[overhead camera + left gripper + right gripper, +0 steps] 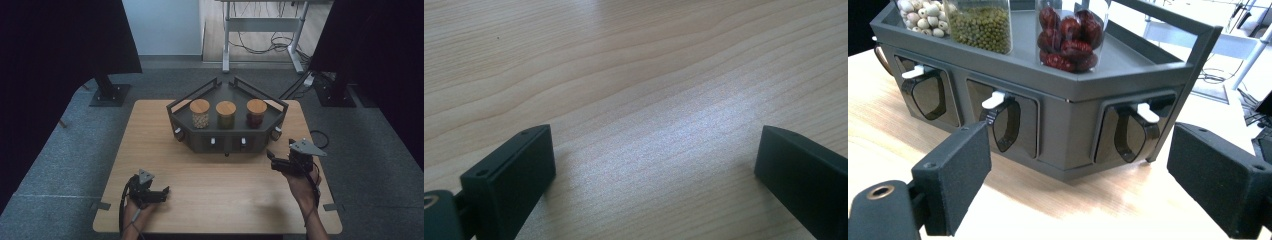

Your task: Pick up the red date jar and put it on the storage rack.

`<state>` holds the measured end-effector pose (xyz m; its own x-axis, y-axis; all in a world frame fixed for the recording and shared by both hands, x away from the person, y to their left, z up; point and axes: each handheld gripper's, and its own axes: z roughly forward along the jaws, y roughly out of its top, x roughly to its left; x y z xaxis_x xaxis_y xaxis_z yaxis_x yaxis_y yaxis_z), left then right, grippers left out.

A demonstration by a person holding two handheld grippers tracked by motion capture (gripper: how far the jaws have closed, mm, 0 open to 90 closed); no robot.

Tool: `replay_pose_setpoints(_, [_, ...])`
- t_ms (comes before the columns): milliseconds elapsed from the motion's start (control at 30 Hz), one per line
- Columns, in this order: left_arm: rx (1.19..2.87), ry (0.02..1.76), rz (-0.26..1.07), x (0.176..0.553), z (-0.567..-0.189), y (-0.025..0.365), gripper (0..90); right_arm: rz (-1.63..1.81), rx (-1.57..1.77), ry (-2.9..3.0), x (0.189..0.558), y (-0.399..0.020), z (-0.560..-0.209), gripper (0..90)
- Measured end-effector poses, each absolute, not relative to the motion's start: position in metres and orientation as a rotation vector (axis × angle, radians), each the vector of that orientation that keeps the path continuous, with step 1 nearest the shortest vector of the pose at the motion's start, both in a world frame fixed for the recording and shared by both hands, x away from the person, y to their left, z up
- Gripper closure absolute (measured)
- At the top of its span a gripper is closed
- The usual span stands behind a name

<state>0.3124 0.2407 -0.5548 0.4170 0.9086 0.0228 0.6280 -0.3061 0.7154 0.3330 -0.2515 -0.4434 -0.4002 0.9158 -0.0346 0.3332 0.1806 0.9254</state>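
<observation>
A dark grey angular dispenser rack (227,131) sits at twelve o'clock on the light wooden surface (215,185). On its top stand three clear jars with wooden lids: pale round seeds (200,113), green beans (226,114) and red dates (256,113). The right gripper (274,159), at four o'clock, points toward the rack's front, near it but apart; its fingers (955,165) stand wide apart and empty. The left gripper (162,192), at seven o'clock, rests low over bare wood, fingers (516,172) spread wide, holding nothing.

dim high view with black corners; soft glare on the table (684,125), both gripper views slightly grainy.
</observation>
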Motion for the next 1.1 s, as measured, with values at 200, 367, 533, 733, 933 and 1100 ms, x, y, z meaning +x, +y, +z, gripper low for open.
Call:
replay_pose_setpoints(200, [2.048, 1.296, 0.574, 0.312, -0.555, 0.241, 2.8, 1.205, 1.187, 1.843, 0.33, -0.255, -0.449, 10.1])
replay_pose_setpoints(367, [2.048, 1.296, 0.574, 0.312, -0.555, 0.241, 2.8, 1.201, 1.19, 1.848, 0.326, -0.258, -0.455, 10.4])
replay_pose_setpoints(533, [2.047, 1.296, 0.574, 0.312, -0.555, 0.241, 2.8, 1.193, 1.192, 1.851, 0.323, -0.26, -0.46, 10.6])
replay_pose_setpoints(733, [2.048, 1.296, 0.574, 0.312, -0.555, 0.241, 2.8, 1.184, 1.187, 1.854, 0.32, -0.261, -0.464, 10.8])
replay_pose_setpoints(933, [2.047, 1.296, 0.574, 0.312, -0.555, 0.241, 2.8, 1.169, 1.184, 1.859, 0.317, -0.262, -0.47, 11.0])
replay_pose_setpoints(1100, [2.047, 1.296, 0.574, 0.312, -0.555, 0.241, 2.8, 1.163, 1.19, 1.86, 0.316, -0.264, -0.476, 11.1])
